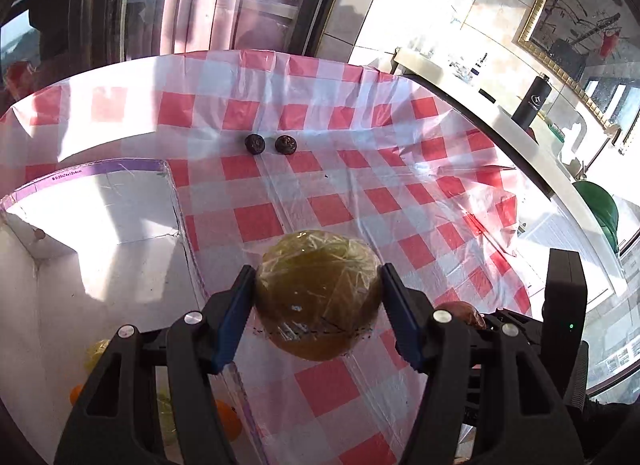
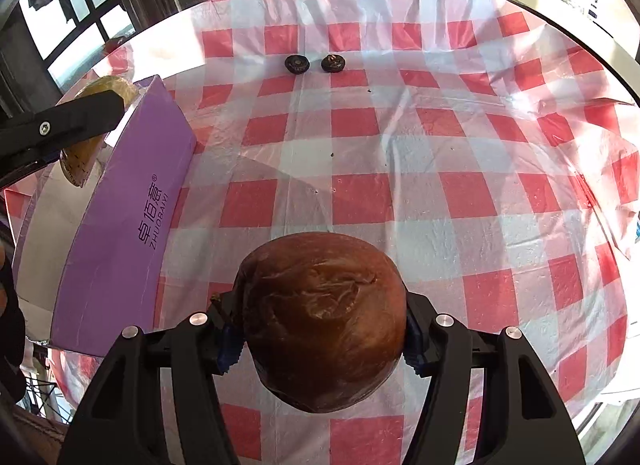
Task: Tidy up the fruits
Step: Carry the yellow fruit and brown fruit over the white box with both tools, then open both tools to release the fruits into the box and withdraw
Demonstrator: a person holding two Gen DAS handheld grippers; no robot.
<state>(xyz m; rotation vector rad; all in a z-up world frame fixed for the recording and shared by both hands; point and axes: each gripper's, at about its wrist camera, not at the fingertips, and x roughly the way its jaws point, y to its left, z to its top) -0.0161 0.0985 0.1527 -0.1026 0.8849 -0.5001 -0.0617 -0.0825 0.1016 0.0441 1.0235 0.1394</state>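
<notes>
Two fruits are held at once. At left, the left gripper (image 1: pixel 318 297) clamps a film-wrapped yellow fruit (image 1: pixel 318 293) beside the box (image 1: pixel 120 221); slick wrap could let it slip onto the box wall. At right, the right gripper (image 2: pixel 320 341) pinches a brown fruit (image 2: pixel 324 321) above the tablecloth (image 2: pixel 460 169); it might roll toward two dark fruits (image 2: pixel 315 63).

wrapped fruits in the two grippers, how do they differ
The left gripper holds a yellow-green fruit; the right gripper holds a reddish-brown fruit. The yellow-green fruit sits beside the purple box, the reddish-brown fruit over the checkered cloth. Both are round, film-wrapped and clamped.
</notes>
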